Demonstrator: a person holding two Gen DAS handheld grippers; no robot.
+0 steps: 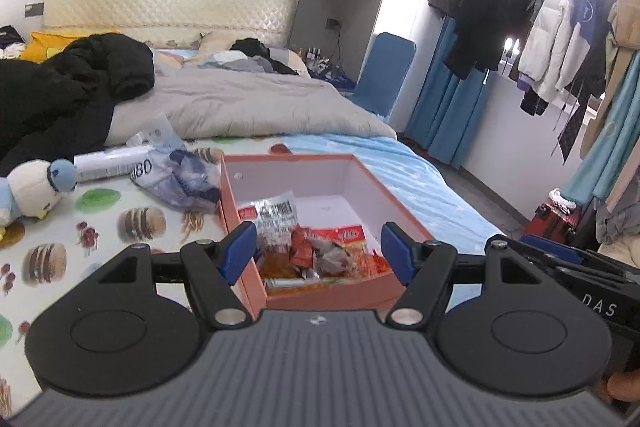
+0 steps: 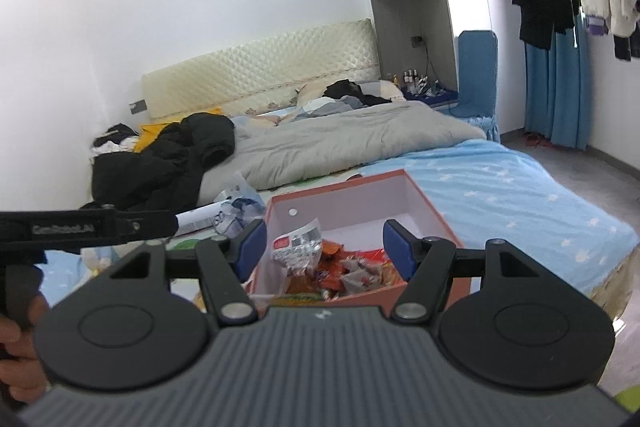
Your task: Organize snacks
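The left gripper [image 1: 319, 251] hung with its blue-padded jaws spread wide and nothing between them, above the near end of an orange cardboard box [image 1: 362, 173]. The right gripper [image 2: 324, 249] was likewise released and empty, over the same box [image 2: 430, 201]. The snack packets [image 1: 316, 247] lay heaped in the box's near end, its far half bare. The box sat on a bed [image 1: 404, 167], straddling a burger-print mat [image 1: 120, 223] and a blue starred sheet. Left of it lay a crumpled plastic bag [image 1: 180, 177], a white tube [image 1: 108, 163] and a plush toy [image 1: 32, 193]; beyond, a grey quilt [image 1: 248, 103].
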